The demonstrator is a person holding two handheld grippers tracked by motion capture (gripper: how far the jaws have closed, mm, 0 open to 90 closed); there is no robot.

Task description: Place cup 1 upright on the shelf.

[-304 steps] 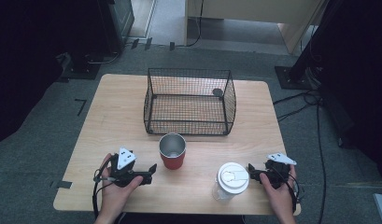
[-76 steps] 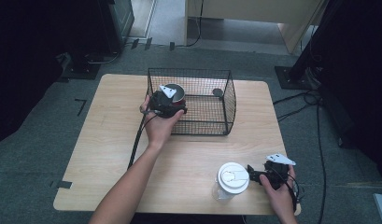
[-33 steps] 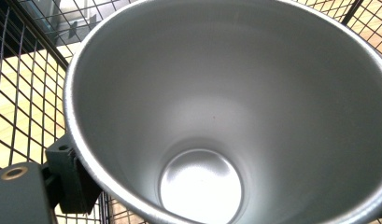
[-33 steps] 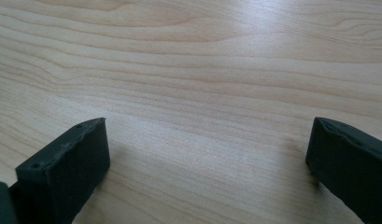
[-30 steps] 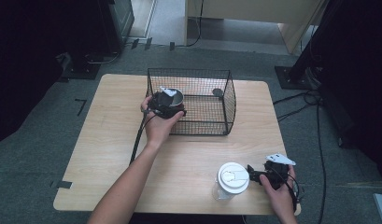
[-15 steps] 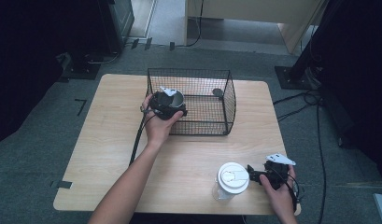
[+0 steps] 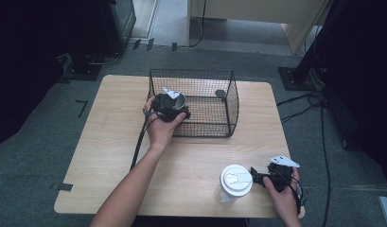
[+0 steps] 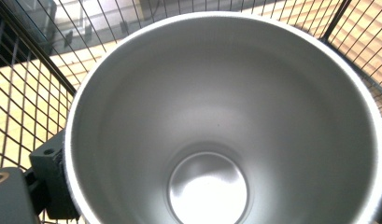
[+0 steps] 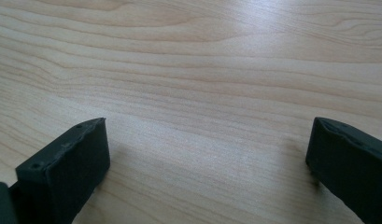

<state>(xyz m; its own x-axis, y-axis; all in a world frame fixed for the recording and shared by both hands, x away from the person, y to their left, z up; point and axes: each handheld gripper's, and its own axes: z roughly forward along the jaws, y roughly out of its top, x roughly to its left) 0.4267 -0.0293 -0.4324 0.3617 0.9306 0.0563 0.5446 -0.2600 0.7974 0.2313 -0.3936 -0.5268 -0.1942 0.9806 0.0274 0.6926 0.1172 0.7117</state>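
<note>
- One steel-lined cup (image 8: 226, 126), pinched by the left gripper (image 7: 170, 108), at the left wall of one black wire basket (image 7: 215, 101).
- One white-lidded clear cup (image 7: 234, 182) just beside the right gripper (image 9: 207, 172), jaws spread.
- One wooden table (image 7: 110, 142).

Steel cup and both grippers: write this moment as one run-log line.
left gripper: shut on steel cup, at wire basket | right gripper: open, on table beside lidded cup
</note>
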